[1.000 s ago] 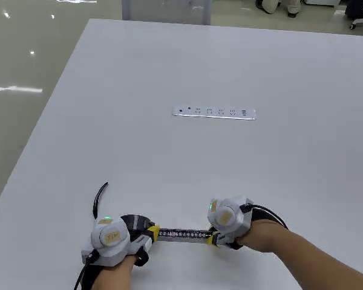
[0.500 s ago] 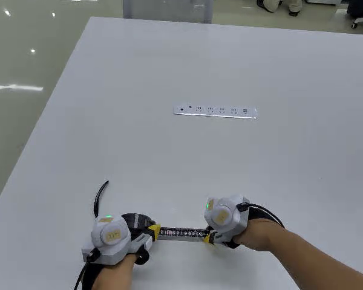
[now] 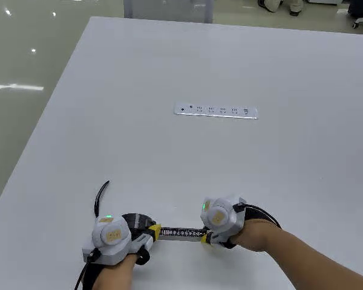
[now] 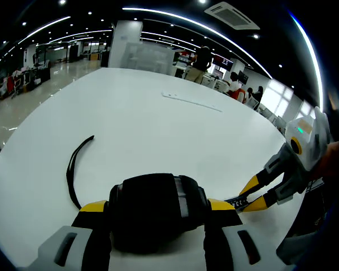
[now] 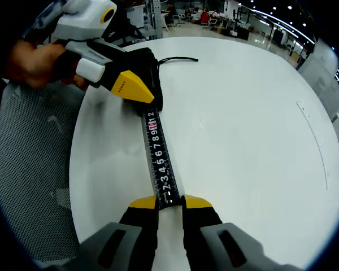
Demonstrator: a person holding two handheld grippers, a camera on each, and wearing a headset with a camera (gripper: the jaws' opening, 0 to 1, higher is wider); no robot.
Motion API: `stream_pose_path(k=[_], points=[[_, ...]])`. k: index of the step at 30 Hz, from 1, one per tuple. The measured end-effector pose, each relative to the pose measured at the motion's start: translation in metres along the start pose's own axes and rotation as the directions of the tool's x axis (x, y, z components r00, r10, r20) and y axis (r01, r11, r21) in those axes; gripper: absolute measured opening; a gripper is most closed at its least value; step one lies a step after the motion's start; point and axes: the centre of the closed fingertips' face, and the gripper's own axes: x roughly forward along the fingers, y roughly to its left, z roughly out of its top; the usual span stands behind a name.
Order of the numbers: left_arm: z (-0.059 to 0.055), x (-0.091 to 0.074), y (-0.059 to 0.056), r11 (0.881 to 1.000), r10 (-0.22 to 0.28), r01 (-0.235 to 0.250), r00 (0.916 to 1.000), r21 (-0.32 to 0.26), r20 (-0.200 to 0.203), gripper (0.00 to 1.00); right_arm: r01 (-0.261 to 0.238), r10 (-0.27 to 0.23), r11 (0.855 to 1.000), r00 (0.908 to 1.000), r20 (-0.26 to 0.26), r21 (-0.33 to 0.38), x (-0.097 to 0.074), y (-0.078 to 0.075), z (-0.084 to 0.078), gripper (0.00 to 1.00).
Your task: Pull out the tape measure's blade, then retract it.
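Blade held out a short way between two tools

Nearest, at the counter's [image 3: 169, 60] near edge, the tape measure's black case [image 4: 152, 217] is clamped across its sides by the left tool [image 4: 157, 206]. The case is judged rigid and compact. The blade [image 5: 156, 147] is pinched at its tip by the right tool [image 5: 169, 201]. Thin, springy steel under recoil is expected, best gripped at the end hook. Numerals 2 to 9 can be read on it. Beyond, a black strap [image 4: 73, 169] and a socket strip [image 3: 215, 111] are seen; no writing can be made out there.
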Motion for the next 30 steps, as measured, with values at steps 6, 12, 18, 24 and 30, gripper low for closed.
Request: stream_pose_path(k=[6,12,18,24,30], points=[[0.0,0.0,0.0,1.0,0.0,0.0,1.0,-0.002,-0.001,0.63,-0.002,0.002,1.0,1.0,0.0,-0.006,0.003,0.001,0.005,0.15],[0.0,0.001,0.001,1.0,0.0,0.0,1.0,-0.004,-0.001,0.63,-0.002,0.002,1.0,0.9999,0.013,0.0,0.006,0.002,0.012,0.15],[0.0,0.001,0.0,1.0,-0.001,0.001,1.0,-0.005,-0.002,0.63,-0.003,0.003,1.0,0.9997,0.023,-0.002,0.009,0.004,0.019,0.15],[0.0,0.0,0.0,1.0,-0.003,0.003,1.0,-0.006,-0.005,0.64,-0.002,0.002,1.0,0.9994,0.034,0.004,0.01,0.006,0.023,0.15],[0.0,0.001,0.0,1.0,-0.004,0.004,1.0,-0.005,-0.004,0.64,-0.004,0.004,1.0,0.9992,0.04,0.0,0.012,0.007,0.028,0.15]])
